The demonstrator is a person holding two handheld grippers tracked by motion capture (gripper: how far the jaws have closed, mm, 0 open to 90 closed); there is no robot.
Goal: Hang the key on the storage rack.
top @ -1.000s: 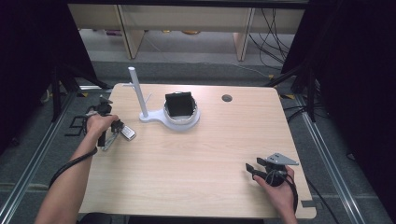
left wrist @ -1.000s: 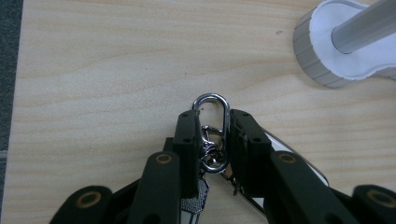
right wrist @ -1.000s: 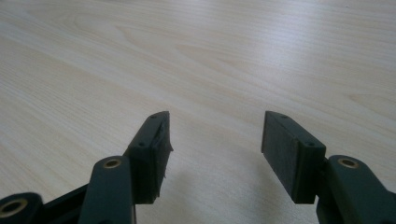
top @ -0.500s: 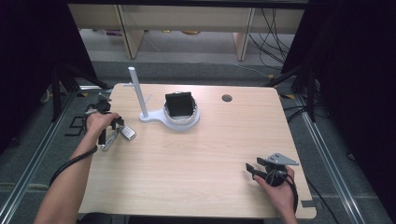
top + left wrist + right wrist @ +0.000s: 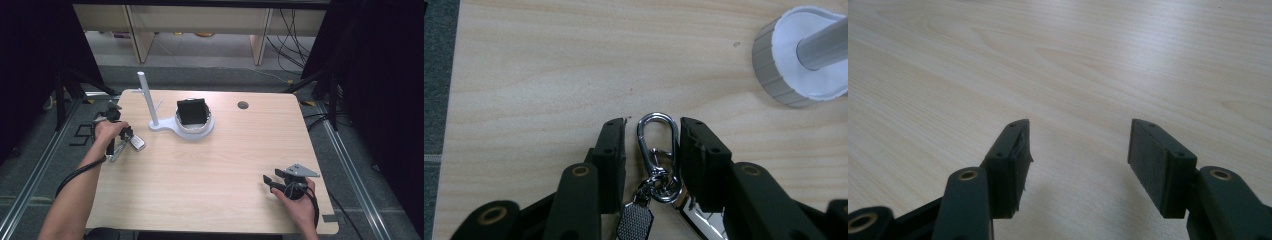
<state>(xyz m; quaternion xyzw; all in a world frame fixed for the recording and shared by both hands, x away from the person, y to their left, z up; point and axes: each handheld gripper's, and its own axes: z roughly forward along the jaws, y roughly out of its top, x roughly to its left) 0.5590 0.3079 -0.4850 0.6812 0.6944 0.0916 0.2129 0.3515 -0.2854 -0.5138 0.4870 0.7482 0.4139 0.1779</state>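
A silver carabiner clip [image 5: 658, 150] on a keyring lies on the wooden table [image 5: 210, 170] near its left edge, with a small grey tag [image 5: 634, 222] and a shiny key fob [image 5: 136, 144] attached. My left gripper [image 5: 653, 145] points down over it, one jaw on each side of the clip. A narrow gap remains at the left jaw, so the gripper is open. The left gripper [image 5: 124, 136] sits under the person's hand. My right gripper [image 5: 1078, 150] is open over bare wood near the table's front right [image 5: 269, 181], holding nothing.
A white stand with an upright pole [image 5: 145, 97] and a ring base holding a black object [image 5: 192, 114] stands at the back left of the table. The pole's round foot [image 5: 796, 65] is close ahead of the left gripper. A cable hole [image 5: 243, 105] sits at the back.
The left hand has shifted slightly away from the person over the keyring. The right gripper has not moved.
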